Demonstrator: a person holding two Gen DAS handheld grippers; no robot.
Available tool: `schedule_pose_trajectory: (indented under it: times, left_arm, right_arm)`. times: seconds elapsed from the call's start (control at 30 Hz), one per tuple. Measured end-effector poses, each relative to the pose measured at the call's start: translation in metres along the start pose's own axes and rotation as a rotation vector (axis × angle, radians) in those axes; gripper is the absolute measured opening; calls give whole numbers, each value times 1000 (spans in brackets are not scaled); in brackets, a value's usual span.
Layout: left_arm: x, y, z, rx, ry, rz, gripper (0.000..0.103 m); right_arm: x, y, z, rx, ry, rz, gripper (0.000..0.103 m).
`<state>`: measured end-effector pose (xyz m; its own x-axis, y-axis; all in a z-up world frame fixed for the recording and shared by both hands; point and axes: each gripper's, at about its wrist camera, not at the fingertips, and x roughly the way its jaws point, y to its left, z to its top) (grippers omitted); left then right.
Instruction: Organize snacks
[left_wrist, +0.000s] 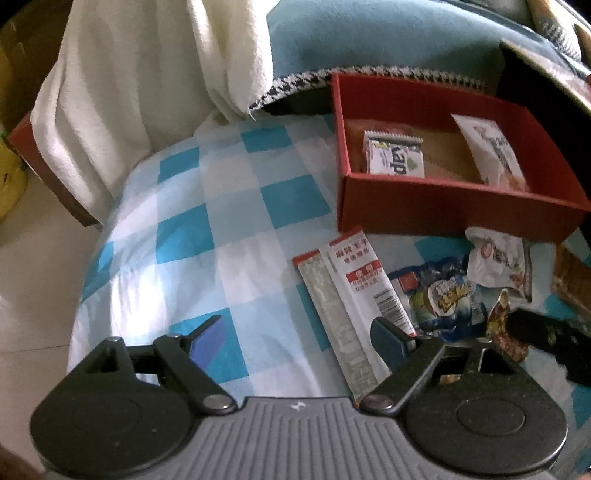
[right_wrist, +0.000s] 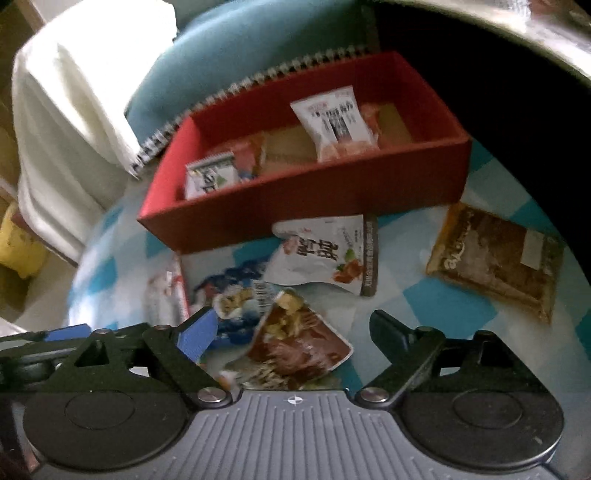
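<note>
Red cardboard box sits toward the far edge of a surface covered in blue-and-white checked cloth; whether that surface is a bed or a cushion cannot be told. Inside the box lie a white-and-green packet at its left end and a white packet with dark print leaning toward its right end. Against the box's near wall, loose on the cloth, lie a long white sachet with red bands, a blue snack bag, a white pouch with black characters and a brown crumpled packet. A brown flat packet lies apart near the right edge. Left gripper stands spread, empty, its right finger over the long sachet's near end. Right gripper is likewise spread, holding nothing, with the brown crumpled packet lying below between its fingers. White towel hangs at the far left.
</note>
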<state>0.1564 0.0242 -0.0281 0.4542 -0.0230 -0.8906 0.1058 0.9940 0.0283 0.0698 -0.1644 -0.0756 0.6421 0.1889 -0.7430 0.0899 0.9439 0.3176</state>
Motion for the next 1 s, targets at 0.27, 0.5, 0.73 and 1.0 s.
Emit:
schedule_pose_trajectory:
  times: [0.27, 0.5, 0.73, 1.0]
  left_arm:
    - [-9, 10, 2, -38, -17, -30, 81]
    - [-6, 15, 4, -66, -3, -40, 81]
    - [-3, 18, 4, -82, 10, -20, 81]
    - [-6, 31, 6, -145, 19, -62, 81]
  right_arm:
    - [31, -3, -17, 136, 193, 112, 78]
    - [51, 1, 8, 106, 174, 107, 70]
    - [57, 57, -3, -305, 129, -71, 68]
    - [43, 49, -3, -360, 182, -41, 55]
